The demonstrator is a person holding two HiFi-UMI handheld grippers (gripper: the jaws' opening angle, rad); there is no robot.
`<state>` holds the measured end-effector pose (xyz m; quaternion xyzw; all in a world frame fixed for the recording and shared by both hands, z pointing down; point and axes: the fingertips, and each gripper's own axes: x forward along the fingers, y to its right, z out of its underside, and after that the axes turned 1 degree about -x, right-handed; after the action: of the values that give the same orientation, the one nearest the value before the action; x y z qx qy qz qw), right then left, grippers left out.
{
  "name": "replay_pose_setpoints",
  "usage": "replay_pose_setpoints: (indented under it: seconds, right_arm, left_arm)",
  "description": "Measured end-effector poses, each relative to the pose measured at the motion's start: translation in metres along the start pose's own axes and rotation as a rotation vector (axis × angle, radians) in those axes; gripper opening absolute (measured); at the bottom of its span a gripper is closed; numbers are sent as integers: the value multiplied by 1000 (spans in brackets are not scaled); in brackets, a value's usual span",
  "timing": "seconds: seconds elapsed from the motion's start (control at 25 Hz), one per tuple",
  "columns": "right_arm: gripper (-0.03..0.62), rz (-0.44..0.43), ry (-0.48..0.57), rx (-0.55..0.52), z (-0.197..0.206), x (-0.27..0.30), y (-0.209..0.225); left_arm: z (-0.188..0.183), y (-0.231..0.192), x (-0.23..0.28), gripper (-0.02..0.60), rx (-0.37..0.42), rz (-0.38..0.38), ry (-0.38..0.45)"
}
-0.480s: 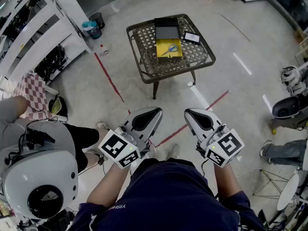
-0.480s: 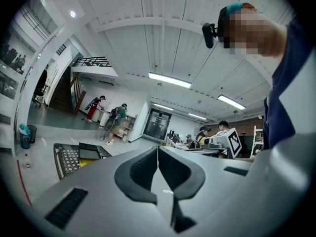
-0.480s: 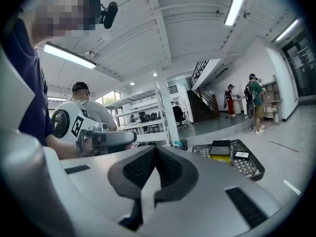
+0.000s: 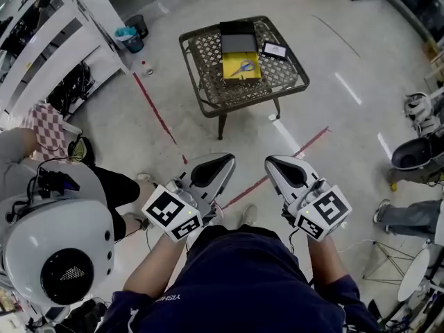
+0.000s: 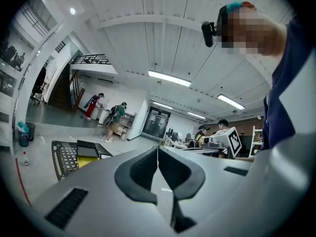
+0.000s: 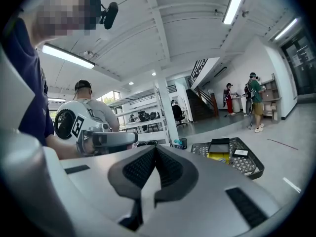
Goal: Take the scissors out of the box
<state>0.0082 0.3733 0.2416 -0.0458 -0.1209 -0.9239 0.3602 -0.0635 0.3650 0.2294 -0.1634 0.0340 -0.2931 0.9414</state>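
The left gripper (image 4: 220, 164) has its jaws together on nothing. Well ahead, the table (image 4: 205, 89) has slid slightly up the head view, with the scissors (image 4: 243, 66) lying in its yellow box (image 4: 229, 75): the approach has barely begun. The right gripper (image 4: 276, 165) is likewise closed and empty.

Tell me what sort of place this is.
Probably an open workshop or lab hall: a bare concrete floor marked with red tape lines, white shelving along one side, and people working at benches under strip lights.
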Motion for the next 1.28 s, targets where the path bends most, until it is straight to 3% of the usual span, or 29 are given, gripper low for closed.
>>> replay_pose_setpoints:
  seconds: [0.36, 0.76, 1.28]
  right_arm:
    - [17, 3, -15, 66, 19, -21, 22]
    - [17, -10, -7, 82, 27, -53, 47]
    - [17, -30, -12, 81, 26, -37, 81]
  left_arm:
    - [27, 10, 17, 25, -32, -33, -38]
    - [34, 31, 33, 25, -16, -85, -35]
    - [31, -2, 55, 25, -18, -131, -22]
